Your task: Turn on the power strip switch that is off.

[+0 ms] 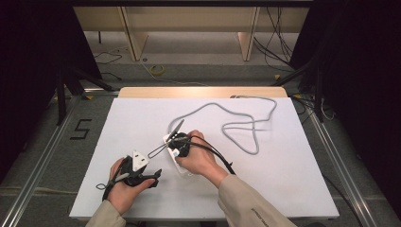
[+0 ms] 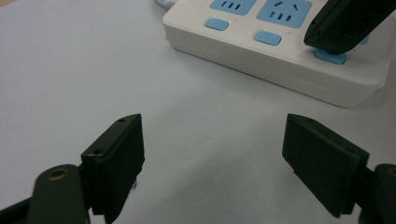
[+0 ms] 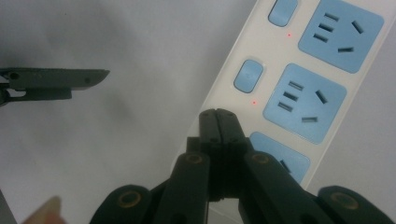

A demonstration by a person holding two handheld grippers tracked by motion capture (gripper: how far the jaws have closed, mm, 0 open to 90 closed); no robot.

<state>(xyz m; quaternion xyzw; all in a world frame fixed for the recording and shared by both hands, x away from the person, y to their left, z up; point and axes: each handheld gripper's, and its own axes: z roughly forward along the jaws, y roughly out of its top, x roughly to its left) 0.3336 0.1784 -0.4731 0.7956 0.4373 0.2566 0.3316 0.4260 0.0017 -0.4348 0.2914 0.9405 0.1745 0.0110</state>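
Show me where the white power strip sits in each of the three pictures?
High view: the power strip lies mid-table, mostly under the right hand.
Left gripper view: top right, beyond the open fingers.
Right gripper view: a diagonal band on the right, with the shut right gripper over it.
Shared landmark: its blue switches, which also show in the right gripper view.

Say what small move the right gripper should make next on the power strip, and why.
Probably lift straight up off the switch. The right gripper, jaws shut, has its tip down on a blue switch of the power strip, and red lights glow beside the neighbouring switches. The left gripper waits open on the table.
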